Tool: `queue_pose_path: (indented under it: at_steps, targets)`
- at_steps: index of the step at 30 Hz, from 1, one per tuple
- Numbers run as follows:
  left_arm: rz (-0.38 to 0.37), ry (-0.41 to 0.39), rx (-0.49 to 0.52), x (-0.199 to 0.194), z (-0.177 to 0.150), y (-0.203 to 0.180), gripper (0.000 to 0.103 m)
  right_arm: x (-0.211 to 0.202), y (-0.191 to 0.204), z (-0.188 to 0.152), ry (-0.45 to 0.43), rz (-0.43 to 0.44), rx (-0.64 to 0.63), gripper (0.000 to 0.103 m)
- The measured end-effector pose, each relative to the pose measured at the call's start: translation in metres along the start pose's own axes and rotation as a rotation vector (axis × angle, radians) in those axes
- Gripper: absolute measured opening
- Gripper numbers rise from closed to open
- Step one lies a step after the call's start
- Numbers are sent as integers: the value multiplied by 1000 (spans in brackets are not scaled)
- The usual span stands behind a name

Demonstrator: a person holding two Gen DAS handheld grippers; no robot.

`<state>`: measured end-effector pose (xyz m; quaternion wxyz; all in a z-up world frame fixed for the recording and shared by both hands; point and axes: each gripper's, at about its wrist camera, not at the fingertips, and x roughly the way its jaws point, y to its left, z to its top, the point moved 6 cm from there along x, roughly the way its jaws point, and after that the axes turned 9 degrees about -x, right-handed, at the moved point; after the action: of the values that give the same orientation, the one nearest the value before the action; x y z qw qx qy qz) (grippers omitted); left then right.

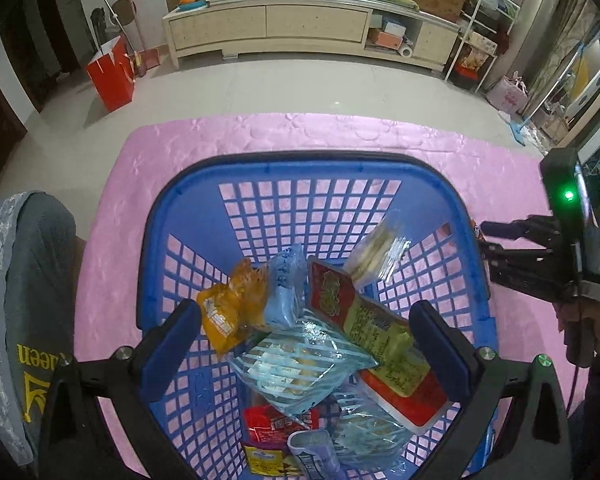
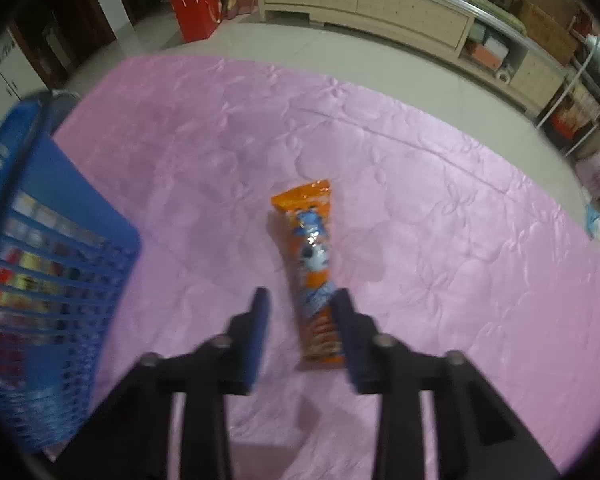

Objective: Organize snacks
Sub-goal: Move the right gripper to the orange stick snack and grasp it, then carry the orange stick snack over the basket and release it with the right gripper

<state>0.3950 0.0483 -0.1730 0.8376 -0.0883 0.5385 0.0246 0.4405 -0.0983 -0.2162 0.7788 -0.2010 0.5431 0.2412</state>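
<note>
The right gripper (image 2: 300, 300) straddles the orange snack tube (image 2: 314, 276) on the pink table (image 2: 440, 200), fingers apart, one touching; the left gripper (image 1: 306, 320), fingers wide apart, hovers over the blue basket (image 1: 308, 168), likely to tidy its snacks.

Black grippers (image 2: 300, 304), blue fingers (image 1: 440, 340), grey shirt (image 1: 32, 280)

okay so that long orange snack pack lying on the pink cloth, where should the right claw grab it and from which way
Grip the orange snack pack across its narrow width, near the middle of its length, coming straight down from above. It lies flat on the pink cloth, long and slim, so only its two long sides offer the right claw opposing faces.
</note>
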Motion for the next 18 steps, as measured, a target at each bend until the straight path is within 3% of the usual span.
queue_pose_path:
  at_steps: [2,3,18]
  targets:
    - [2,3,-6,1,-2,3,103,-1,4,0,2,-36,-33,15]
    - [3,1,-8,0,-2,4,103,-3,6,0,0,-39,-40,11]
    - [-24,-116,16,-68,-25,1,103,-120,44,2,-151,-36,-100,8]
